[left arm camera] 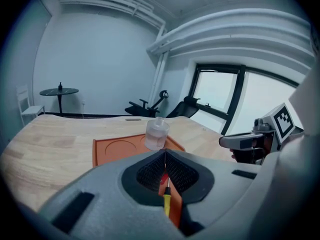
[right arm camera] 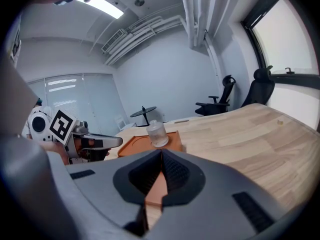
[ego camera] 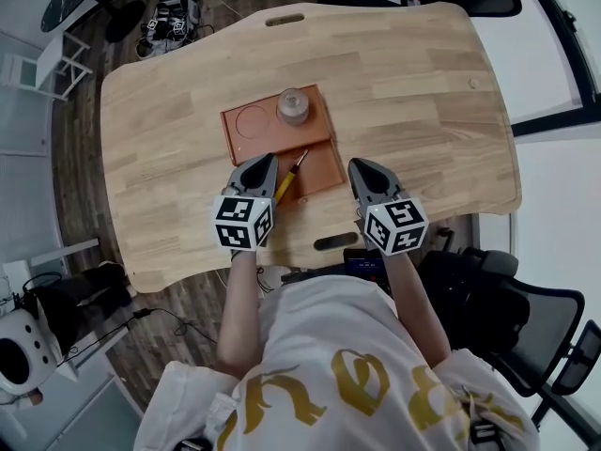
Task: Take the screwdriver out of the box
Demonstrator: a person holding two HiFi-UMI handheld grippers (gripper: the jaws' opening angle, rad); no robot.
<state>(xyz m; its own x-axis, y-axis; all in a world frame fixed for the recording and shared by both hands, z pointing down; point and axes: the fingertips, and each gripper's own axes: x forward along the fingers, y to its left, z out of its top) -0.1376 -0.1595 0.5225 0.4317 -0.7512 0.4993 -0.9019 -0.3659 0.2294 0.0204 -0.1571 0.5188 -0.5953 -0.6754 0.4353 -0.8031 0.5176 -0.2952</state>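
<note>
Light wooden table (ego camera: 423, 83) in an office room, with chairs and a big window behind it. Right at the near side sits the yellow-handled screwdriver (ego camera: 290, 176), and it's lying in the near compartment of the flat orange plastic box (ego camera: 324, 172). Its metal shaft points away from the person and its handle end is down at the box's near edge.

The left gripper (ego camera: 265, 163) is just beside it, on its left, with its jaws pressed together. In the left gripper view the yellow handle shows through the gap below those closed jaws, so it looks to be lying under them rather than clamped.

The right gripper (ego camera: 362, 169) hangs over bare wood just right of the box. Its jaws are together too, with nothing between them.

Further back, a small clear plastic jar (ego camera: 293, 106) stands in the far compartment, next to a round recess (ego camera: 252, 120).

So where are we? By my reading, right at the start: the screwdriver is not yet out of the box. Left to do: open a gripper, close it on the handle and lift the tool clear
</note>
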